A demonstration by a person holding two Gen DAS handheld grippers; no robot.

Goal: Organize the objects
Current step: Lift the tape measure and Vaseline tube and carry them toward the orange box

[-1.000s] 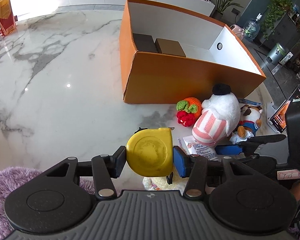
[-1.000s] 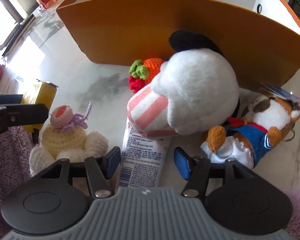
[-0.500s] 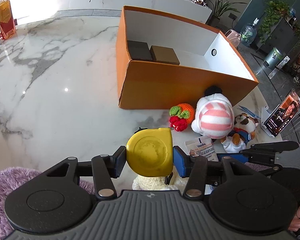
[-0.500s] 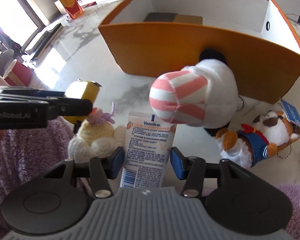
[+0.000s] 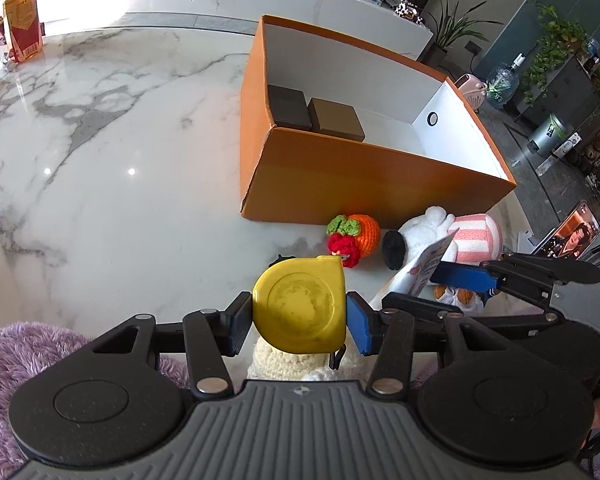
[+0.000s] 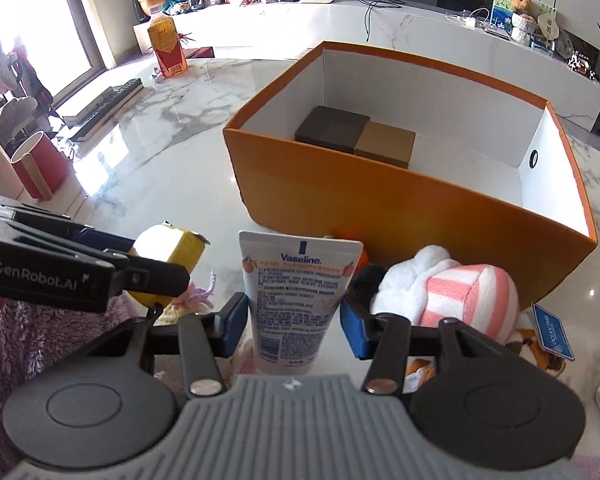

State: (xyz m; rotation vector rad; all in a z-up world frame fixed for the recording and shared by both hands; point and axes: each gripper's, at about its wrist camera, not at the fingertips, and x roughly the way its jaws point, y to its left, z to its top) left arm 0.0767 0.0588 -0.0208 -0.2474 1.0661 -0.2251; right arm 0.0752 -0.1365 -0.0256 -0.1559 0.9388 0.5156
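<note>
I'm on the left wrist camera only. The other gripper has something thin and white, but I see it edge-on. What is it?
Observer: A white plastic squeeze tube printed "Vaseline", pinched between the right gripper pads with its flat crimped end up.
Operator: Anything near the pink-striped white plush toy that the gripper blocks for me?
Observer: Yes. A blue card tag lies just right of the pink-striped white plush toy, in front of the orange cardboard box.

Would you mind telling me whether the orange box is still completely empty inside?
No, the orange box already holds two flat brown boxes lying side by side on its white floor near one end.
</note>
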